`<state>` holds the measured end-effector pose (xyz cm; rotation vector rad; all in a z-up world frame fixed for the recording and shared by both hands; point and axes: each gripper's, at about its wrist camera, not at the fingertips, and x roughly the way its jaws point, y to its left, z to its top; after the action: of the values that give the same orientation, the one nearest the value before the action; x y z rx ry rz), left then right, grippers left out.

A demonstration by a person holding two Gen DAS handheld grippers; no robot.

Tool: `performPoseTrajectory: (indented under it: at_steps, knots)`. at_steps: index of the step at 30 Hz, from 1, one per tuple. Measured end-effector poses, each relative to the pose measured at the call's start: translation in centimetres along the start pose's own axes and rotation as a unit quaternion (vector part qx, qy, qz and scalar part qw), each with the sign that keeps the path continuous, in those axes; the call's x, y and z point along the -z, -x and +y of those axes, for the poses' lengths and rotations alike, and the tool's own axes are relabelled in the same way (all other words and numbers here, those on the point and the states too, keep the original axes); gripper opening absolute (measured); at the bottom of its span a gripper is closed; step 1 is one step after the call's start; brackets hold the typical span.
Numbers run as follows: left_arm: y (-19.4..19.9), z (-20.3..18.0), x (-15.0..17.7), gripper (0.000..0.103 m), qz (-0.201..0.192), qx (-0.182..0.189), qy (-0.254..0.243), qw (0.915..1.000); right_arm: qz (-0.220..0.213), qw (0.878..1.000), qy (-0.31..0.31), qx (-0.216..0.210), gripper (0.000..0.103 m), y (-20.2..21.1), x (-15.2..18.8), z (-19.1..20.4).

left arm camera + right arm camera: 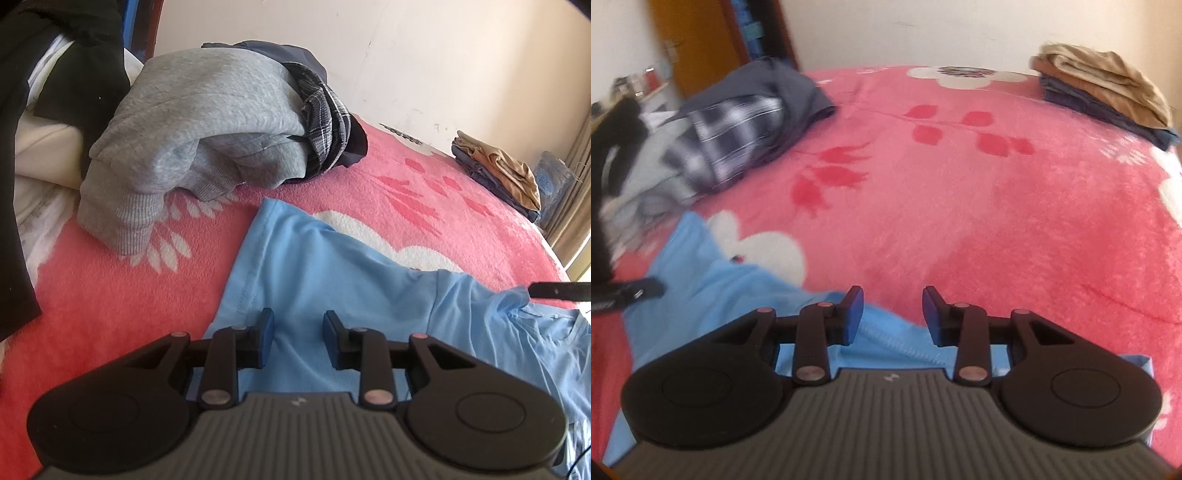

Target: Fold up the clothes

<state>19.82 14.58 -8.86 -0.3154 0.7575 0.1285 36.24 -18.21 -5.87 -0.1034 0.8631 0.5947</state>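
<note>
A blue shirt (332, 295) is lying spread on the pink blanket (480, 229) of the bed, partly rumpled near its collar. The left claw (298, 341) is hovering over the shirt with its fingers parted, gripping nothing; the right claw (893, 315) is likewise standing open above the shirt's edge, empty. A grey sweater (192, 136) is sitting heaped with a plaid garment (325, 114) near the shirt's sleeve, and a folded stack (1104, 88) is resting well apart at the far corner. A risk: a claw pinching the plush blanket along with thin cloth, dragging both. Another: the rumpled part getting folded in as creases, or the sleeve snagging the sweater.
</note>
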Motion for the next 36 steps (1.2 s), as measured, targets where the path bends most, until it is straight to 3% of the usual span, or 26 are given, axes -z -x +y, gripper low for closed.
performPoseTrajectory:
  at_steps: [3, 8, 10, 11, 12, 17, 20, 23, 25, 28, 31, 33, 36]
  knots:
    - [0.0, -0.3, 0.1, 0.031, -0.001, -0.005, -0.004, 1.0000, 0.004, 1.000, 0.030, -0.003, 0.042, -0.4, 0.4, 0.5]
    - [0.0, -0.7, 0.2, 0.035, -0.004, -0.009, -0.009, 0.9999, 0.009, 0.998, 0.069, -0.013, 0.042, -1.3, 0.9, 1.2]
    - [0.0, -0.7, 0.3, 0.035, -0.006, -0.009, -0.010, 0.9999, 0.008, 0.997, 0.072, -0.024, 0.031, -1.8, 0.9, 1.5]
    - [0.1, -0.6, 0.3, 0.035, -0.006, -0.007, -0.008, 0.9999, 0.008, 0.996, 0.083, -0.028, 0.021, -1.7, 0.9, 1.7]
    - [0.1, -0.6, 0.3, 0.035, -0.007, -0.006, -0.006, 0.9999, 0.009, 0.995, 0.093, -0.032, 0.005, -1.6, 0.9, 2.0]
    - [0.2, -0.4, 0.4, 0.035, -0.008, -0.004, -0.001, 1.0000, -0.063, 0.992, 0.102, 0.030, 0.002, 0.0, 1.4, 2.7]
    - [0.2, -0.4, 0.4, 0.035, -0.009, -0.004, -0.003, 1.0000, -0.049, 0.994, 0.081, 0.046, 0.005, -1.0, 1.5, 2.3]
    - [0.2, -0.2, 0.3, 0.035, -0.009, 0.000, -0.001, 1.0000, -0.025, 0.993, 0.095, 0.068, 0.017, -1.6, 1.8, 2.5]
    - [0.2, 0.0, 0.3, 0.035, -0.008, 0.003, 0.003, 1.0000, -0.033, 0.992, 0.084, 0.083, 0.043, -0.3, 1.6, 2.2]
    - [0.2, 0.1, 0.3, 0.035, -0.007, 0.006, 0.008, 0.9999, -0.045, 0.993, 0.059, 0.097, 0.044, 1.6, 1.5, 1.4]
    - [0.1, 0.2, 0.2, 0.035, -0.005, 0.009, 0.007, 0.9999, -0.037, 0.999, 0.001, 0.027, 0.044, 3.0, 1.9, 0.3]
    - [0.1, 0.2, 0.2, 0.035, -0.005, 0.010, 0.006, 0.9999, -0.023, 1.000, -0.001, -0.012, 0.044, 2.8, 2.4, 0.7]
    - [0.1, 0.2, 0.2, 0.035, -0.005, 0.010, 0.005, 0.9999, 0.003, 1.000, 0.011, -0.025, 0.044, 1.6, 3.0, 2.0]
